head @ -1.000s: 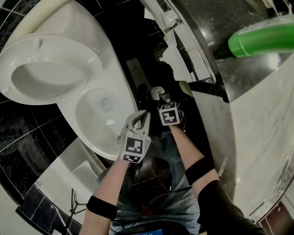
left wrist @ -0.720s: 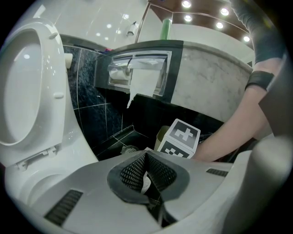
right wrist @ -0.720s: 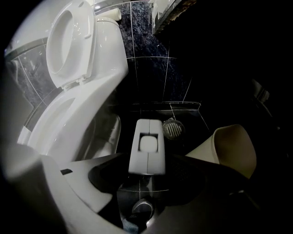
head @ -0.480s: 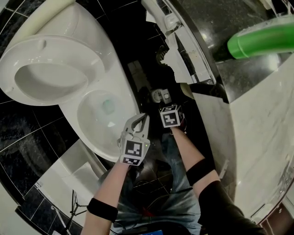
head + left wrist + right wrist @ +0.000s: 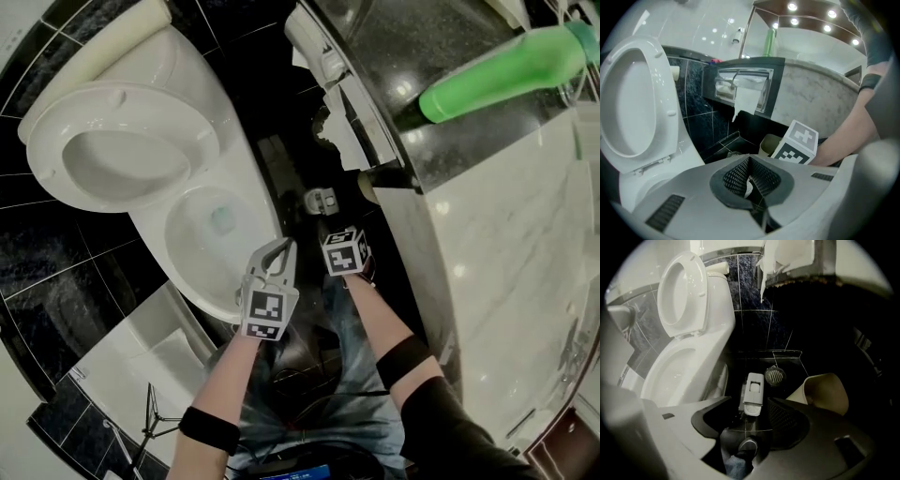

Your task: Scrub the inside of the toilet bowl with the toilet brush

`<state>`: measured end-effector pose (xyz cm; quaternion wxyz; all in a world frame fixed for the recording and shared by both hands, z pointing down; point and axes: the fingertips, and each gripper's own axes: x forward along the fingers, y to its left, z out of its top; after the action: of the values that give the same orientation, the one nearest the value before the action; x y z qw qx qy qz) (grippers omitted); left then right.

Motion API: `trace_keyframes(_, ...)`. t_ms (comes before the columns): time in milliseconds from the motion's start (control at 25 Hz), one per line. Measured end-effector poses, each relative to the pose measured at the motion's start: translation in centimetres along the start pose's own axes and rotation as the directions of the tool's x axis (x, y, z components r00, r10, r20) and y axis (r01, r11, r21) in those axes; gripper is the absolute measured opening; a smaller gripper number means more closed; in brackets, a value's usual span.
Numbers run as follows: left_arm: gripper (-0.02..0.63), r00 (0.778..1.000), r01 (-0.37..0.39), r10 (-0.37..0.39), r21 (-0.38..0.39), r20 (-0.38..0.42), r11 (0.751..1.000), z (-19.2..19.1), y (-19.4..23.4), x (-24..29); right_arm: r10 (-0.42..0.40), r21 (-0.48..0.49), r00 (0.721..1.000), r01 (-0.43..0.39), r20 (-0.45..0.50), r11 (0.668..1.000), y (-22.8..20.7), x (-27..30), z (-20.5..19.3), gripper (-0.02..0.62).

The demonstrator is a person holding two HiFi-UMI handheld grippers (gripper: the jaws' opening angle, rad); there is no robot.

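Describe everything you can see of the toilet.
The toilet is white and glossy, ceramic by its look. Its oval seat is raised and leans back towards the cistern, which leaves the bowl open. A little water lies at the bottom of the bowl, and nothing else shows inside it. The toilet stands on a dark tiled floor, with its back to a dark tiled wall.

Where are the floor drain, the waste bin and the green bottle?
floor drain (image 5: pixel 776 376), right gripper view, centre of grate
waste bin (image 5: pixel 829 392), right gripper view, inner wall
green bottle (image 5: pixel 506 70), head view, middle of body
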<state>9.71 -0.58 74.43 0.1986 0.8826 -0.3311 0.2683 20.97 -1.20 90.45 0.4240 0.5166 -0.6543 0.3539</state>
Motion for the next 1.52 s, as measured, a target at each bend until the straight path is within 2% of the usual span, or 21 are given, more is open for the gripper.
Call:
trace_keyframes(320,0.002,0.998,-0.057,0.057,-0.004,0.035,0.998,7.5,-1.2,-9.3,0.043,-0.042,0.985,-0.036,0.164,0.998,3.3,-13.9,6.8,0.069)
trace_keyframes(440,0.002,0.994,-0.089,0.090,-0.014,0.058,0.996,10.2,-1.6,-13.5,0.058,-0.061,0.978,-0.046,0.201,0.997,4.5,-18.9,8.7,0.028)
trace_keyframes(880,0.002,0.961,-0.232,0.240,-0.075,0.134,0.970,16.8,-1.0,-27.9,0.210,-0.190,0.936,-0.160,0.284,0.969,11.5,-34.3,14.4,0.025)
trace_keyframes(1120,0.002,0.936,-0.298,0.309,-0.083,0.172,0.951,19.4,-0.3,-34.4,0.328,-0.246,0.883,-0.254,0.335,0.935,15.4,-40.7,16.8,0.023)
trace_keyframes(1280,0.002,0.910,-0.345,0.360,-0.104,0.207,0.933,21.0,0.4,-38.7,0.404,-0.300,0.846,-0.308,0.347,0.903,18.0,-44.4,18.3,0.023)
trace_keyframes(1520,0.002,0.875,-0.405,0.427,-0.137,0.230,0.904,21.4,1.7,-43.5,0.485,-0.332,0.783,-0.372,0.391,0.867,21.6,-48.7,20.6,0.021)
